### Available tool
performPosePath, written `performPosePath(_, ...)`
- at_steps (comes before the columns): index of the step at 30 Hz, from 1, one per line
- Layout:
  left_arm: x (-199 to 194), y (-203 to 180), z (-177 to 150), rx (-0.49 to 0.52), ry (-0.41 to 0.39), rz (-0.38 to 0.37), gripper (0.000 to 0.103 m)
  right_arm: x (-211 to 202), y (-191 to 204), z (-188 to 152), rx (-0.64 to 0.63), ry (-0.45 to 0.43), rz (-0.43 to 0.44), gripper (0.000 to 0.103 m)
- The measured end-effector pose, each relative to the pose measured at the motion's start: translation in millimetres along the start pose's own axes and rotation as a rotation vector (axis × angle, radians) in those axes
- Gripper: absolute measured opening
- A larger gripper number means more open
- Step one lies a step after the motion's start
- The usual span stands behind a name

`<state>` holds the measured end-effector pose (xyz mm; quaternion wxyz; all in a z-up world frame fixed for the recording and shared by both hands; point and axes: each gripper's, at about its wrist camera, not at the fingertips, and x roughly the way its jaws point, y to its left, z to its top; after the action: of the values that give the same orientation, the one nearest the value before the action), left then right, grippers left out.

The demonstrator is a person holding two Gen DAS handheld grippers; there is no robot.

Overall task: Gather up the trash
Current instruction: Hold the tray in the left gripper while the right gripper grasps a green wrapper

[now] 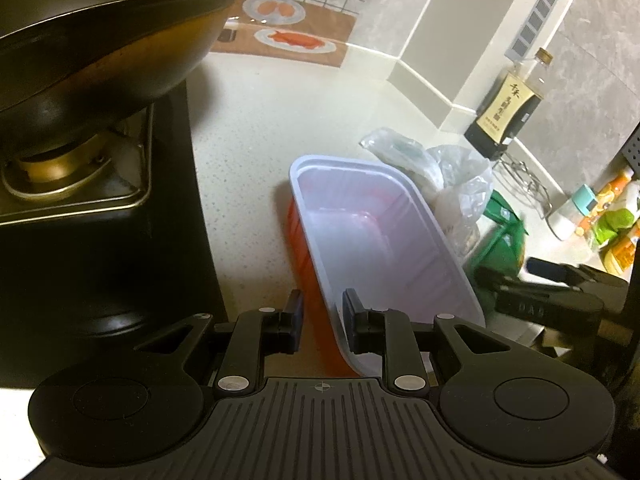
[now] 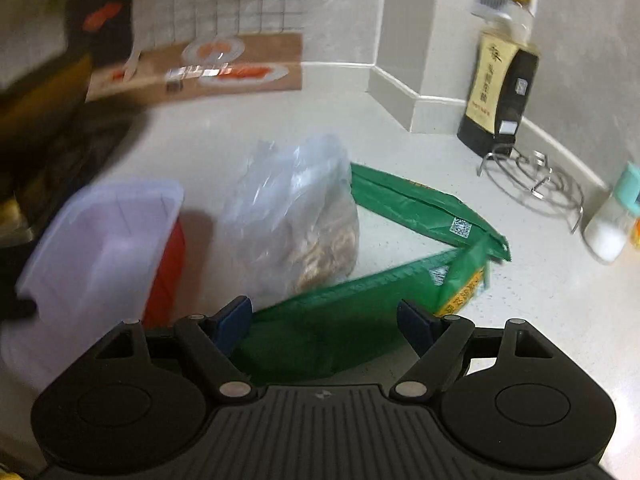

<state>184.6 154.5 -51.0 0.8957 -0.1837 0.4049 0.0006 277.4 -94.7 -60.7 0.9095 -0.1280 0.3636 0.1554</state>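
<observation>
Two handheld claws work over trash on a kitchen counter, one on a tub, one over a green bag.

Landmark: the tub (image 1: pixel 372 236), a white-lined, red-walled box on the counter (image 1: pixel 256 128). Left of it, a wok (image 1: pixel 104 36) sits on the stove. At its near rim, the left claw (image 1: pixel 322 320) has narrow jaws straddling the wall; whether they pinch it I cannot tell. Right of the tub slumps a clear bag (image 2: pixel 296 216) of scraps, then the green bag (image 2: pixel 344 320), bent open. The right claw (image 2: pixel 324 320) hangs over the green bag, jaws spread wide, touching nothing. Further right stands a bottle (image 2: pixel 496 80). Risks: the thin tub wall may slip or tip from a loose hold; the slick, folded green bag may slide away, or nudge the clear bag over, if the jaws close off-centre.
</observation>
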Motion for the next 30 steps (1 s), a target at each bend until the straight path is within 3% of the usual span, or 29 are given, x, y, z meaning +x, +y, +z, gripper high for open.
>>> performPosePath(3,2.5,-0.9,-0.4,0.002,0.005,-0.007,0.024,-3.8,-7.5,-8.9,-0.059,0.0,-0.14,0.081)
performPosePath(7,7.6,-2.7,-0.5,0.007,0.019,-0.013,0.024,-10.8,-46.6,-12.6,0.014,0.019,-0.212,0.081)
performPosePath(11,10.0,-4.9,0.2,0.011,0.024,-0.011,0.024,-15.4,-89.4,-12.0,0.287,0.019,-0.037,0.081)
performPosePath(13,10.2,-5.4,0.7,0.01,0.022,-0.011,0.024,-14.0,-98.0,-13.2,0.377,0.017,0.011,0.081)
performPosePath(20,14.8,-6.7,1.4,0.008,0.029,-0.006,0.024,17.0,-105.2,-20.0,0.602,0.044,-0.022,0.081)
performPosePath(24,16.0,-5.4,1.3,0.007,0.037,-0.007,0.024,32.3,-93.8,-9.7,0.527,0.021,-0.017,0.081)
performPosePath(26,17.4,-5.0,2.4,0.008,0.041,-0.014,0.024,40.0,-81.6,-1.6,0.419,0.017,0.083,0.081)
performPosePath(28,19.4,-5.3,4.4,0.01,0.04,-0.023,0.024,39.0,-75.7,1.8,0.383,0.001,0.186,0.074)
performPosePath(30,22.9,-6.0,5.7,0.009,0.035,-0.033,0.024,32.5,-71.7,0.7,0.37,-0.019,0.193,0.075)
